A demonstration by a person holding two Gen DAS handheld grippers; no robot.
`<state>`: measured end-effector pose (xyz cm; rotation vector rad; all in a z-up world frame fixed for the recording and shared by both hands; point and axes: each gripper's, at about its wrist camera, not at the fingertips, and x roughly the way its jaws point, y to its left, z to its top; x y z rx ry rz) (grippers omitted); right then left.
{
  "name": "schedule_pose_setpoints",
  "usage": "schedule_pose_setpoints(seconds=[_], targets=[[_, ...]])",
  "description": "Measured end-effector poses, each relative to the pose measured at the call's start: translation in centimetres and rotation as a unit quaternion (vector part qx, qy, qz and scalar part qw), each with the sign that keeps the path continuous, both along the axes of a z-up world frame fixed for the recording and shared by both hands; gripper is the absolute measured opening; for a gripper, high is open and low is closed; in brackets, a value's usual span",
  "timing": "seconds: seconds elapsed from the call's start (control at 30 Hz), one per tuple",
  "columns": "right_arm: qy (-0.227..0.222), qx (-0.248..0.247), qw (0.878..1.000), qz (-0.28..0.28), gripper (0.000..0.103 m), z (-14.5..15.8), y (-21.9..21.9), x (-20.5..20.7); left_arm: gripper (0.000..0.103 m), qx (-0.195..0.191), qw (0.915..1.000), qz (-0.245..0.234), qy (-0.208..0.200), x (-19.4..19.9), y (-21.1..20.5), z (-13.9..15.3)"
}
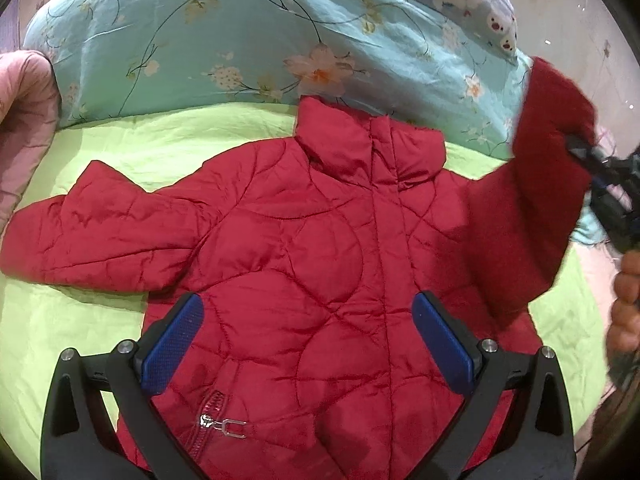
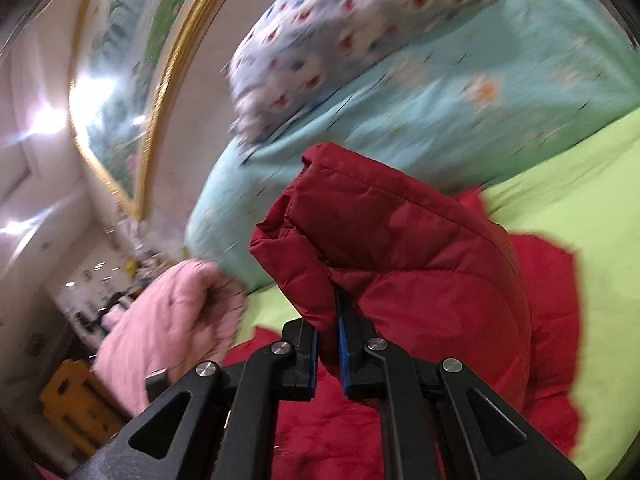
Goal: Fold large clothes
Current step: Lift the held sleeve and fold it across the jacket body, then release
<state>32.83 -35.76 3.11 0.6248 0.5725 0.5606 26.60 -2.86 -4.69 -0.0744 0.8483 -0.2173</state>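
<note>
Because the right hand-held gripper (image 2: 328, 344) pinches only a thin bunch of slippery quilted cloth at the end of the raised sleeve (image 2: 384, 232), that sleeve could slide out of the closed fingers in mid-fold, or its pull could drag the red jacket (image 1: 320, 248) askew on the green bed sheet (image 1: 180, 140), where it lies front up, collar towards the floral quilt (image 1: 208, 40). The left hand-held gripper (image 1: 308, 336) hovers low over the jacket's lower front with its blue pads (image 1: 172, 344) wide apart, gripping nothing, while the right one, out at the jacket's side, holds its sleeve up off the bed.
</note>
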Motion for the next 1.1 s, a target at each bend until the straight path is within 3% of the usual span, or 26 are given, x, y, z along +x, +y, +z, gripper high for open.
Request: schedule_pose_setpoints(seconds=[0.4,0.63,0.8,0.93,0.97,1.07,1.1], targets=[[0.081,0.068,0.989,0.103,0.008,-5.4,10.7,6.1,0.103,-0.024,0.9994,0.015,0.019,0.2,4.2,-1.5],[0.13,0.08,0.98,0.127,0.014,-9.7,14.0,7.3,0.103,-0.028,0.9984,0.029,0.038,0.1,6.2,-3.6],[0.152,0.06,0.978,0.131,0.017,-11.5,15.5,8.4,0.103,-0.015,0.9981,0.024,0.055,0.7,6.2,-5.8],[0.16,0.059,0.975,0.14,0.022,-11.9,15.7,8.2,0.103,-0.037,0.9957,0.021,0.082,1.3,6.6,-7.4],[0.159,0.06,0.975,0.143,0.026,-11.8,15.7,8.0,0.103,-0.048,0.9948,0.019,0.087,1.5,6.7,-7.8],[0.162,0.095,0.97,0.155,0.069,-11.6,15.1,7.9,0.103,-0.065,0.9935,0.016,0.093,1.7,6.8,-8.2],[0.15,0.096,0.972,0.15,0.069,-11.2,14.8,7.7,0.103,-0.073,0.9929,0.012,0.093,1.7,6.7,-8.2]])
